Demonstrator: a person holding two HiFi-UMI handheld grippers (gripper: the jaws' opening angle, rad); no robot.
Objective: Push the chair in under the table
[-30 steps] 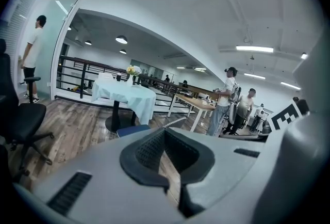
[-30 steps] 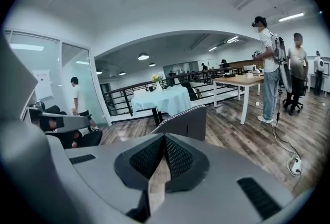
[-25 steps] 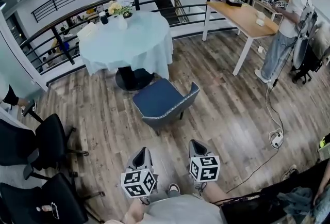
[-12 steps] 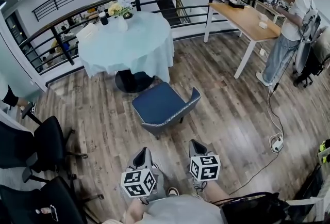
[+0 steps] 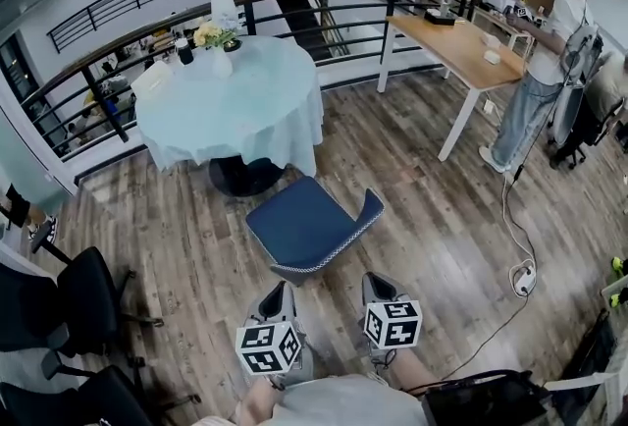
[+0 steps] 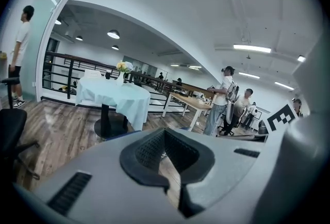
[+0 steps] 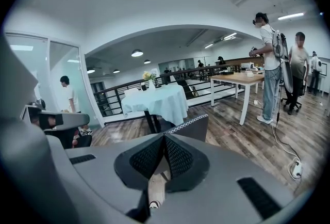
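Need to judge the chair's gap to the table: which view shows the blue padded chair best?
The head view: the blue padded chair shows seat and backrest from above, apart from the round cloth-covered table. The right gripper view shows only its backrest; the left gripper view barely any.

My left gripper (image 6: 165,134) has its jaws pressed together, nothing between them, facing the round table (image 6: 111,96) with flowers (image 6: 122,66).
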